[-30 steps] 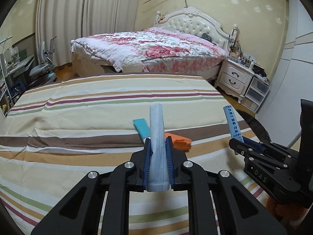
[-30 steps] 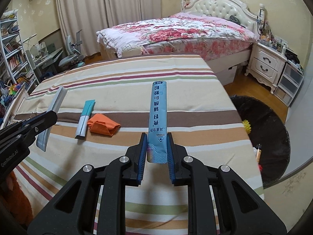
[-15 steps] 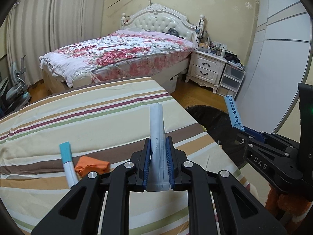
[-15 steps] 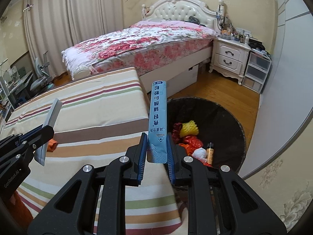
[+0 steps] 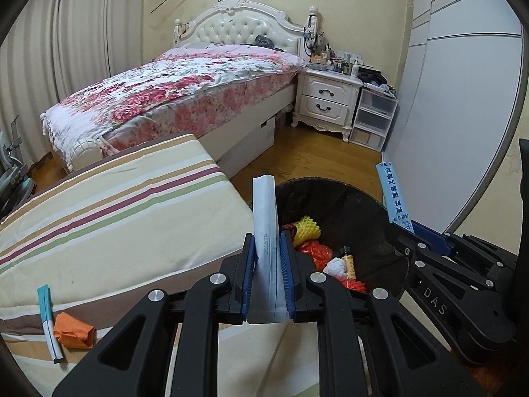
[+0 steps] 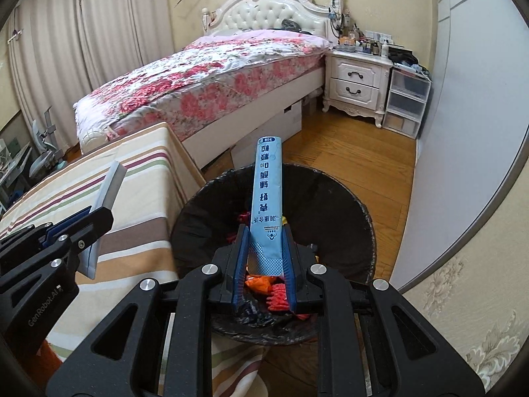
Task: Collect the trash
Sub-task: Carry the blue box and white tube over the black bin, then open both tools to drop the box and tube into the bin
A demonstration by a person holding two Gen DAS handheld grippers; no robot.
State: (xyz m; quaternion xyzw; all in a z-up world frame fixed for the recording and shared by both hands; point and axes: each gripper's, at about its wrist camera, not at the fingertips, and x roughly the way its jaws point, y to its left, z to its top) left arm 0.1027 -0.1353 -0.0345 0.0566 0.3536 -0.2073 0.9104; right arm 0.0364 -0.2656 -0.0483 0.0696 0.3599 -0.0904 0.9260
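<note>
The left claw (image 5: pixel 267 258) is clamped on a grey sachet (image 5: pixel 264 221) at the striped bed's (image 5: pixel 115 211) corner, beside the black trash bin (image 6: pixel 330 205); the right claw (image 6: pixel 264 254) is clamped on a blue sachet (image 6: pixel 266 195) over the bin; a teal-tipped wrapper (image 5: pixel 48 321) and orange wrapper (image 5: pixel 72 330) lie touching near the bed's near edge.

This is a bedroom in a home. I see a bed (image 5: pixel 185 89) with a tufted white headboard (image 5: pixel 241 29) and flowered cover, a white nightstand (image 5: pixel 327 99) crowded with small bottles, long curtains (image 6: pixel 66 49), and patterned wallpaper (image 5: pixel 347 3).
</note>
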